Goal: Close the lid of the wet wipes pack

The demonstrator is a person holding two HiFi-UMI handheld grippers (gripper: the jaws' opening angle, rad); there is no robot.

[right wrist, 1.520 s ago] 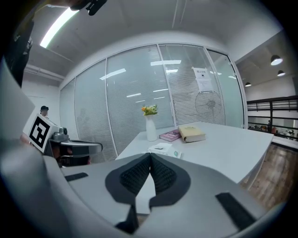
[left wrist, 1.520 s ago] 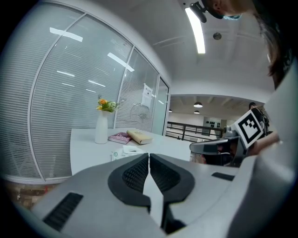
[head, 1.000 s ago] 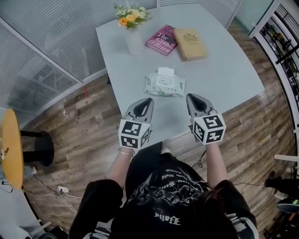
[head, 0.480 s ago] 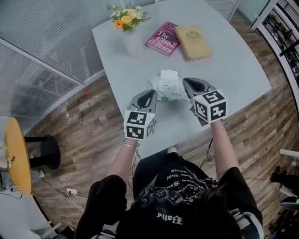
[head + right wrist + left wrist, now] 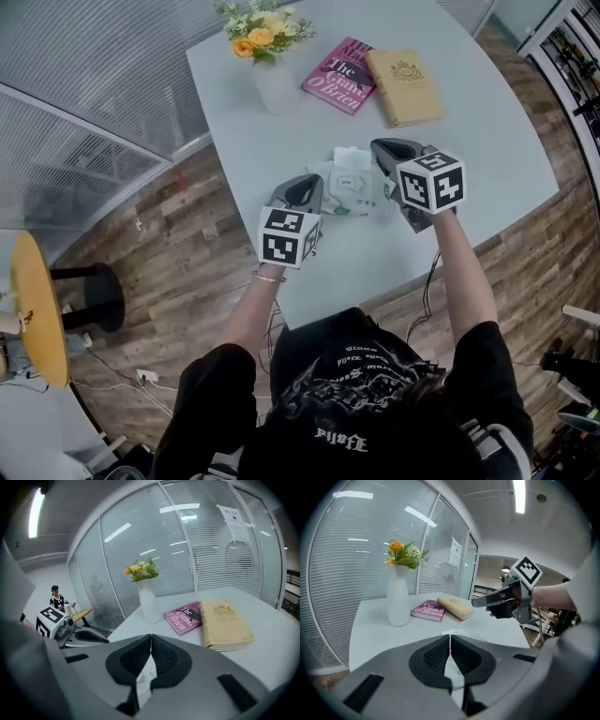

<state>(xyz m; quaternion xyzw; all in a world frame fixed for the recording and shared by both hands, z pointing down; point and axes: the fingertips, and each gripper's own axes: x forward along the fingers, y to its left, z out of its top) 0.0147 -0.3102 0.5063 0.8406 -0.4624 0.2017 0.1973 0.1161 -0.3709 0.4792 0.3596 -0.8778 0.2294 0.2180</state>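
Right, we start with the big pale table point(image 5: 478, 131), which fills the upper part of the head view and carries everything that matters. At its far end lie a pink book point(image 5: 342, 73) and a tan book point(image 5: 405, 86) side by side, and just to their left stands a white vase point(image 5: 272, 89) of flowers point(image 5: 258, 28). All three are well apart from the action, so nothing back there should get in our way.

Now the tools. Our left gripper point(image 5: 309, 183) comes in at the near left side of the wet wipes pack point(image 5: 352, 192), and our right gripper point(image 5: 380, 147) sits at its far right corner. Each gripper's own view shows the dark pads pressed together with nothing between them, so both tongs are clenched and empty. We read that as deliberate: closed jaws make a blunt nose for pushing, and a lid wants a push rather than a pinch.

The pack itself lies flat on the table between the two noses, near the front edge. Its white lid point(image 5: 352, 157) appears flipped back towards the far side, so the opening is uncovered. With the right nose just beside that flap and the left one at the pack's near edge, we judge the left is there to steady the pack while the right folds the lid down.
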